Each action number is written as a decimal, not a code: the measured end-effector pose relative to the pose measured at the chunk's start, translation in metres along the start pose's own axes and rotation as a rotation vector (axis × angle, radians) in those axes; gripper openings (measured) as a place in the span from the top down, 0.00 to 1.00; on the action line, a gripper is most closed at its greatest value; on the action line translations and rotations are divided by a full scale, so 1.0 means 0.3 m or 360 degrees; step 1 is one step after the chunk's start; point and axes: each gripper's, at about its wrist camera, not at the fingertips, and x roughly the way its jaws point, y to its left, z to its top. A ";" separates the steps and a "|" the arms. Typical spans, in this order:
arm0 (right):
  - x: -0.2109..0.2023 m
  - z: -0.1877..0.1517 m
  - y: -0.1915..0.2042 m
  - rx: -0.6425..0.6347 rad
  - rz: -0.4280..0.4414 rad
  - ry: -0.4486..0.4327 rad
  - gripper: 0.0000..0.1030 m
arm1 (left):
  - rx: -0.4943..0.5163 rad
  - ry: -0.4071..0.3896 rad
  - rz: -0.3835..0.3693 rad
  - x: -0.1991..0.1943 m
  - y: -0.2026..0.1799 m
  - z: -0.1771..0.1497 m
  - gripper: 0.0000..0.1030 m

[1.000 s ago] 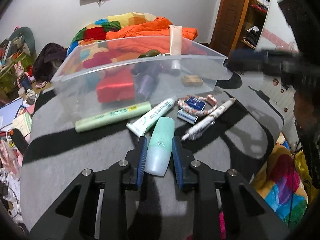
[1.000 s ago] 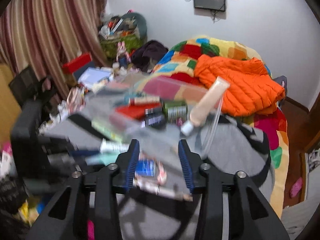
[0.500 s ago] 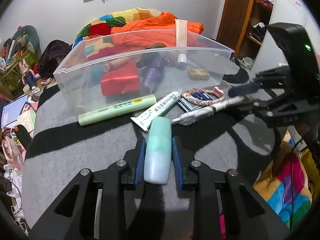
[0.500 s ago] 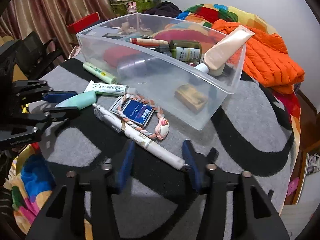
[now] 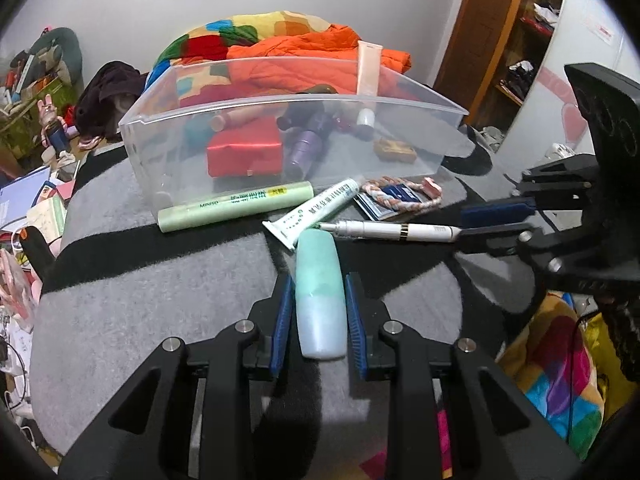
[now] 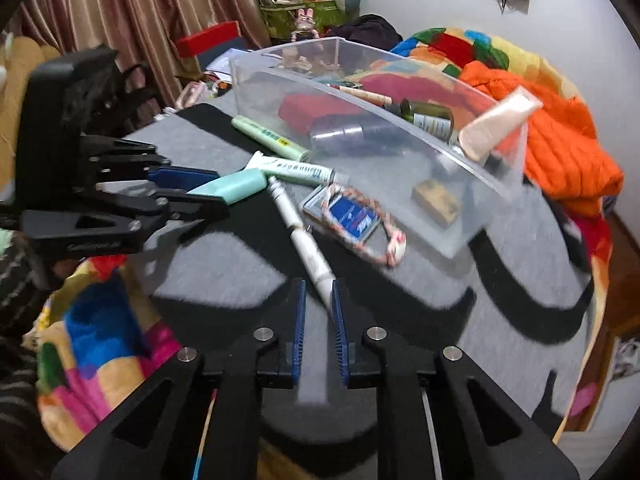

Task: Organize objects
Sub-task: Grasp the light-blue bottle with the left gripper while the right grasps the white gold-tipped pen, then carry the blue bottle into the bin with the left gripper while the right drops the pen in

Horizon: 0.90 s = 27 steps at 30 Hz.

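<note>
On the grey-and-black cloth [image 5: 160, 304], left tongs [image 5: 319, 300] pinch a mint bottle [image 5: 320, 300]; right tongs [image 6: 319, 300], just closing, pinch a white pen [image 6: 304, 240].

A bottle [image 5: 320, 300] lies between my left fingers [image 5: 282, 312], on the table [image 5: 160, 312]. Past their tips lies a tube [image 5: 320, 210], with a long stick tube [image 5: 236, 206] to its left. Behind both stands the bin [image 5: 288, 136], with a box [image 5: 244, 152] in it. A pen [image 6: 304, 240] runs from between my right fingers [image 6: 339, 320] toward the bottle. A braided loop [image 6: 360, 232] lies to the pen's right, in front of the bin.
</note>
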 end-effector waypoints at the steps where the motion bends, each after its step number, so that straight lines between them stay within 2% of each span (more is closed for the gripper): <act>1: 0.016 0.015 0.004 -0.0005 -0.0016 0.0005 0.80 | 0.0006 -0.0004 0.0010 0.005 -0.005 0.005 0.71; 4: 0.070 0.042 0.002 0.0008 0.0006 0.0059 0.79 | 0.0036 -0.0029 0.0053 0.022 -0.026 0.008 0.68; 6: 0.068 0.046 0.007 0.0015 0.0009 0.0028 0.79 | 0.0069 -0.0057 0.0098 0.026 -0.039 0.003 0.68; 8: 0.067 0.043 0.013 0.0031 0.0001 0.0008 0.78 | 0.0064 -0.0087 0.0144 0.024 -0.044 -0.004 0.76; 11: 0.051 0.026 0.035 0.0025 -0.0009 -0.0020 0.82 | 0.0038 -0.0105 0.0163 0.012 -0.040 -0.017 0.76; 13: 0.032 0.010 0.046 0.0044 0.0043 -0.0035 0.90 | 0.0008 -0.0112 0.0158 0.000 -0.030 -0.026 0.76; 14: 0.018 0.001 0.048 0.0065 0.0073 -0.0050 0.90 | -0.0007 -0.0115 0.0163 -0.007 -0.025 -0.029 0.76; 20: -0.084 -0.011 0.055 0.0173 0.0114 -0.0203 0.90 | -0.0096 -0.0195 0.0148 -0.087 0.017 -0.027 0.76; 27: -0.209 0.045 0.043 0.0258 0.0131 -0.0413 0.90 | -0.0149 -0.0364 0.0122 -0.196 0.042 0.049 0.76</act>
